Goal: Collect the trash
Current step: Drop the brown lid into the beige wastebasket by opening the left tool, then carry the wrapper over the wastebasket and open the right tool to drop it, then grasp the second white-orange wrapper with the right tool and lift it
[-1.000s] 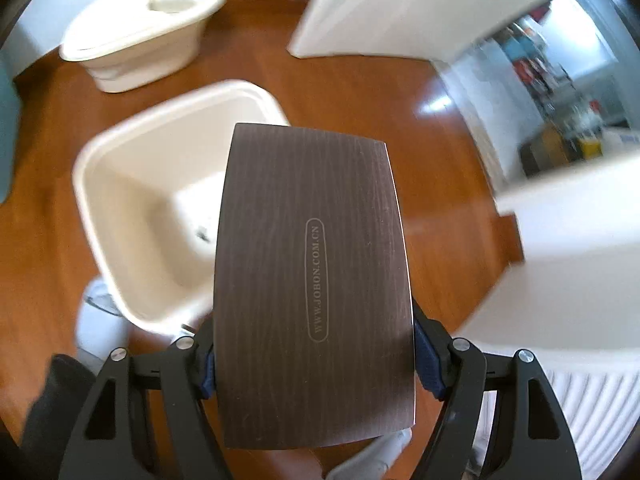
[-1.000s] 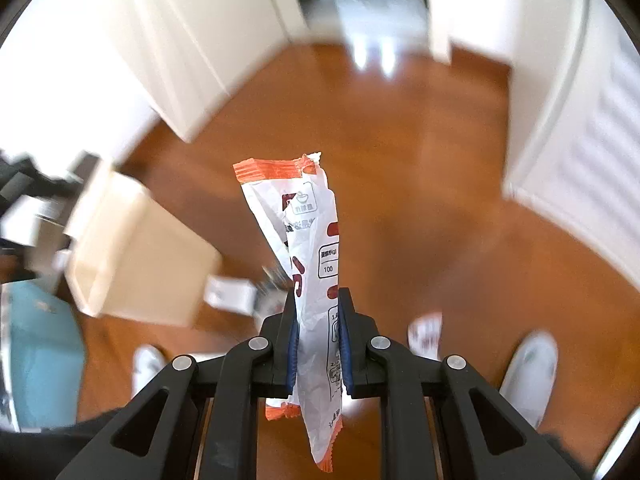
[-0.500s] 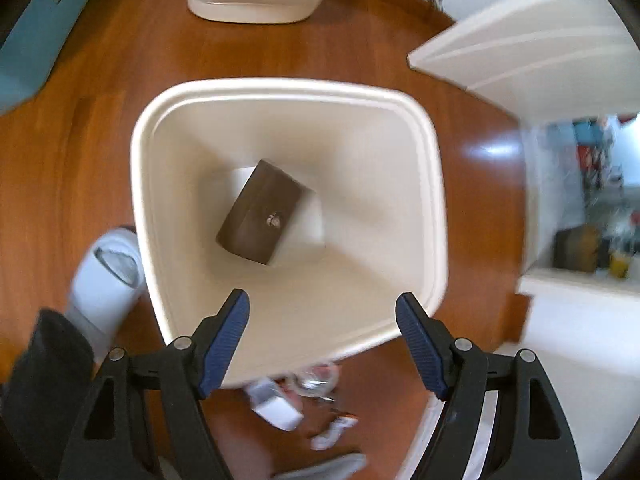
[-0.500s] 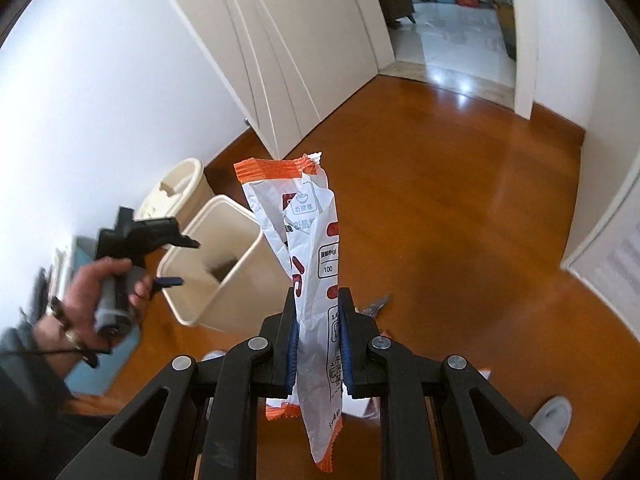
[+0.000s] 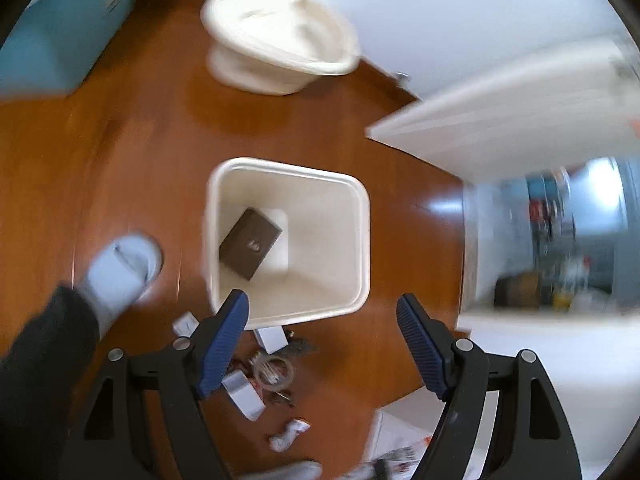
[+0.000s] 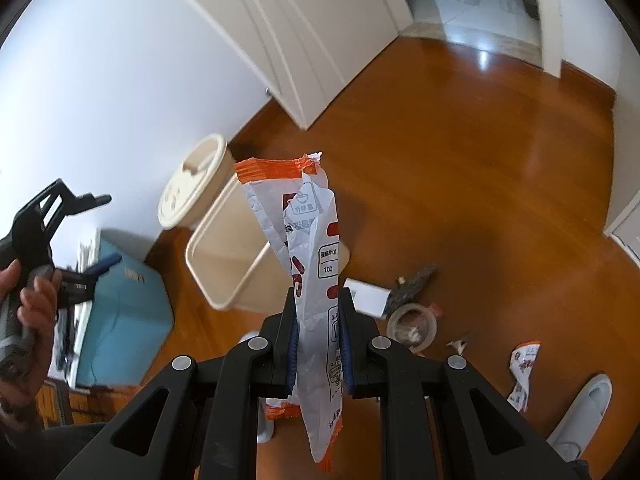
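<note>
Floor [image 5: 140, 128] was bare wood, with the cream bin [image 5: 362, 240] standing open at the centre of the left wrist view. Its lid [image 5: 280, 48] lay apart at 12 o'clock from it, against the wall, and a teal box [image 5: 60, 28] sat at 10 o'clock. One brown box [image 5: 250, 243] already lay on the bin's bottom.

Left gripper [image 5: 322, 308] hung over the bin's near rim, jaws wide, nothing between them; empty. In the right wrist view it [image 6: 92, 240] showed at 9 o'clock, held in a hand [image 6: 28, 312].

Right gripper [image 6: 318, 344] was clamped on a white and orange snack wrapper [image 6: 308, 240], which stood up out of the jaws. The bin [image 6: 224, 256] sat at about 11 o'clock from that gripper, not yet under it.

Step in hand, my read: carrying the wrapper to the bin. Next move called for bringing the right gripper over the mouth, then letting go; the wrapper is light and may drift or cling to a pad, so release low and centred.

Still on the floor at 6 o'clock from the bin: small white boxes [image 5: 244, 394], a tape roll [image 5: 274, 372], another crumpled wrapper [image 6: 522, 372] near a slipper [image 6: 580, 412]. The empty left gripper looked best placed for those.
</note>
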